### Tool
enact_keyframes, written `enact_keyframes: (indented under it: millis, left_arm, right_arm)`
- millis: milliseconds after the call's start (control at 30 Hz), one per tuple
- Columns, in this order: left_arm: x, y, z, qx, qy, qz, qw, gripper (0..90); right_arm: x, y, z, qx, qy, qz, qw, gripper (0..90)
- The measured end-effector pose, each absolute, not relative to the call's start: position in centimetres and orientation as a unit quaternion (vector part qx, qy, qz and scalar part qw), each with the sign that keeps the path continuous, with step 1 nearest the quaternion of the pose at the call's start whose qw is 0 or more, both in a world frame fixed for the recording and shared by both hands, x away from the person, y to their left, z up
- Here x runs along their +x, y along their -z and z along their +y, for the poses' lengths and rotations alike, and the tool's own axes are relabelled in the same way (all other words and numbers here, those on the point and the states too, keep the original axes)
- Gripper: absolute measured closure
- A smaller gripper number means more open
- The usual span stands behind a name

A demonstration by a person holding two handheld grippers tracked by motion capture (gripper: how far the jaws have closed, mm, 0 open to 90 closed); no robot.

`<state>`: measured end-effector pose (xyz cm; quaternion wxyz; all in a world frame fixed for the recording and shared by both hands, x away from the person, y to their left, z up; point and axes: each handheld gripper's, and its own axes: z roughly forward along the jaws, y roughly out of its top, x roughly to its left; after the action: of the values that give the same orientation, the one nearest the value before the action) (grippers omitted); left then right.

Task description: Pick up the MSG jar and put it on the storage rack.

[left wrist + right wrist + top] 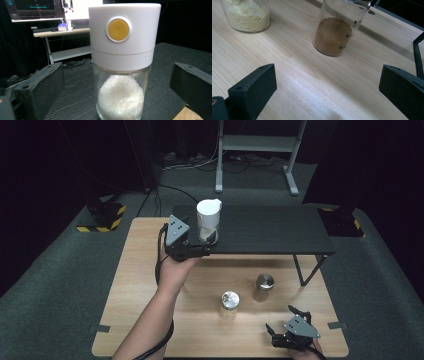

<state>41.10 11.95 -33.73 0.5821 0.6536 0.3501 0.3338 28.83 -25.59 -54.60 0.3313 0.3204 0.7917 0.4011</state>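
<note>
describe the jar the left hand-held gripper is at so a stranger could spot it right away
Find the black raised shelf at the far side of the wooden table. At its near left corner, between the open jaws of the left hand-held gripper, stands a glass jar of white grains. It alone has a tall white cap with a round yellow button; the two jars down on the wood have metal lids.

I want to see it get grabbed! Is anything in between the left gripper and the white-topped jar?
No, nothing visible. The jar stands upright on the black shelf, right between the open jaws of the left gripper, with a bare gap on each side. The other two jars are down on the table, away from it.
</note>
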Motion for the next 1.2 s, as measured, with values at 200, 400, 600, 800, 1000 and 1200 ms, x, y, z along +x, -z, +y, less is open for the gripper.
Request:
enact_keyframes:
  millis: [200,400,600,800,1000,1200]
  left_arm:
    - [40.1,33.8,12.5,0.65,-0.331,0.348,0.588,0.3]
    - [39.3,34.0,12.6,0.651,-0.334,0.347,0.586,0.3]
    - [38.4,34.2,12.8,0.652,-0.339,0.348,0.582,0.2]
    - [37.9,34.4,13.1,0.651,-0.339,0.351,0.582,0.2]
    - [37.5,34.8,13.3,0.654,-0.339,0.352,0.578,0.3]
    - [36.9,35.2,13.3,0.659,-0.336,0.352,0.574,0.3]
  right_arm:
    - [28.8,54.6,-25.6,0.321,-0.402,0.791,0.332,0.2]
    - [28.8,54.6,-25.6,0.32,-0.4,0.792,0.333,0.2]
    - [28.8,54.6,-25.6,0.321,-0.4,0.792,0.332,0.2]
    - [28.8,54.6,-25.6,0.321,-0.4,0.792,0.333,0.2]
    - [28.8,54.6,-25.5,0.32,-0.399,0.792,0.333,0.2]
    - [28.8,54.6,-25.6,0.321,-0.399,0.792,0.332,0.2]
